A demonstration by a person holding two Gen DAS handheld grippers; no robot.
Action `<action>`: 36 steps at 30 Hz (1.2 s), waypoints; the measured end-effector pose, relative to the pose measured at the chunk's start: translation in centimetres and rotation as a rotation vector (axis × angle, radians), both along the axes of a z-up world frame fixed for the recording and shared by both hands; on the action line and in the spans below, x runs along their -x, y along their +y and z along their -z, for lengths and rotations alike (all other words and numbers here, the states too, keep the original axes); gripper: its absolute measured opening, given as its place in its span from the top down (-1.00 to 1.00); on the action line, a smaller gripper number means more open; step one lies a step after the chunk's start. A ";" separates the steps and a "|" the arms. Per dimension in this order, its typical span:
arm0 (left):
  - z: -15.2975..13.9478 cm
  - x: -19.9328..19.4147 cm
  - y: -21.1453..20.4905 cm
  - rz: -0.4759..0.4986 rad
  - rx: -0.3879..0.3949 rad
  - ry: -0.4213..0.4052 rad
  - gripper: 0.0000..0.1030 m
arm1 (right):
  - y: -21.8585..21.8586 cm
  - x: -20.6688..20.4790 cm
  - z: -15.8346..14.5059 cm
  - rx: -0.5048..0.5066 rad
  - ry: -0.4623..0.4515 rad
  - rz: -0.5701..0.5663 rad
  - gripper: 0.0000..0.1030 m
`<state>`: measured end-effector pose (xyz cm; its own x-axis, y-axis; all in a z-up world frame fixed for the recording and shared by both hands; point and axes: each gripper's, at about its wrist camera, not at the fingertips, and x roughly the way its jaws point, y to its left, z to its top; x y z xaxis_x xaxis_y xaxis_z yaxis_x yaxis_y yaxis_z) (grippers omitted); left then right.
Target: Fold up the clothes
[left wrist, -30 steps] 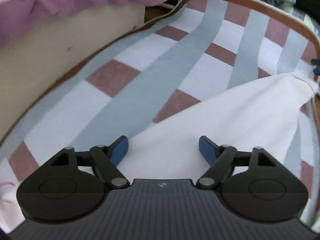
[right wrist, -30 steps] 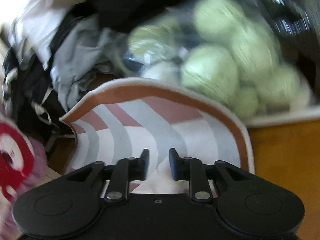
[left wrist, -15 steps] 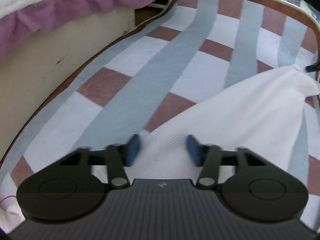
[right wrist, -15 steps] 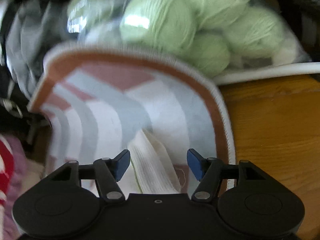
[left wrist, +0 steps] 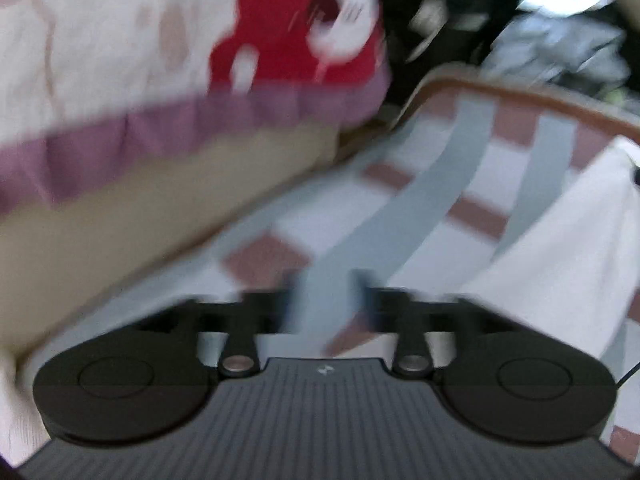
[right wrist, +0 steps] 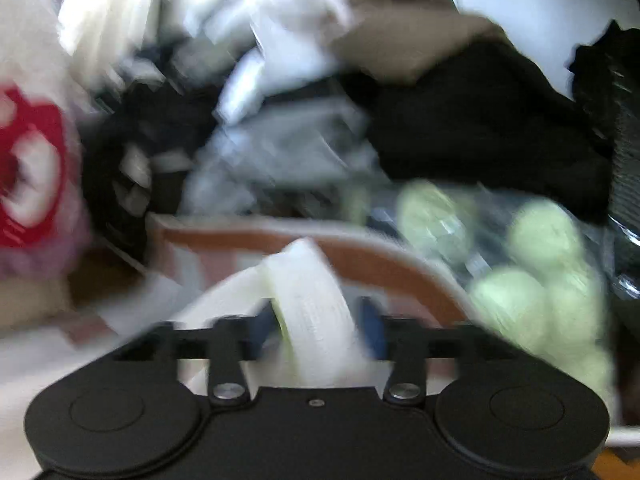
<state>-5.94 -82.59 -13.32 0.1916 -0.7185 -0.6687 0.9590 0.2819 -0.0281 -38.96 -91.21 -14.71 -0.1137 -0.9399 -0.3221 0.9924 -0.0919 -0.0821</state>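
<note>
A white garment [left wrist: 560,264] lies on a mat [left wrist: 400,208] with grey stripes, brown squares and a brown border. My left gripper [left wrist: 326,304] hovers over a grey stripe of the mat, left of the garment. Its jaws are opening and hold nothing. In the right wrist view a bunched fold of the white garment [right wrist: 312,300] stands up between the jaws of my right gripper [right wrist: 318,320]. Those jaws are closing, and the blue pads [right wrist: 372,320] touch the fold on both sides. Both views are blurred by motion.
Bedding with a purple ruffle [left wrist: 160,132] and a red print overhangs a beige bed side [left wrist: 120,232] on the left. Beyond the mat's brown border [right wrist: 380,264] lie a pile of grey, white and black clothes [right wrist: 300,140] and a bag of green yarn balls [right wrist: 540,272].
The left gripper narrowed over the garment's edge, then widened and lifted away to the left over the mat. The right gripper rolled and swung; the cloth between its jaws now stands bunched up.
</note>
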 end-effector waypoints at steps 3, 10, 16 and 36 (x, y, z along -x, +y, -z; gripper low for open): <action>-0.2 -0.6 2.4 -0.007 0.030 0.103 -0.19 | -0.8 1.6 1.0 -0.160 -0.087 0.033 -0.18; -0.2 0.2 9.7 0.001 0.026 0.152 -0.17 | -2.2 8.7 3.1 -0.435 -0.642 0.168 -0.19; 0.6 2.8 13.0 0.082 -0.021 0.121 -0.18 | -1.2 11.2 4.7 -0.514 -0.923 0.188 -0.19; 2.9 6.7 12.5 0.247 -0.088 0.193 -0.17 | 1.5 0.1 -3.5 0.077 -0.178 -0.103 0.86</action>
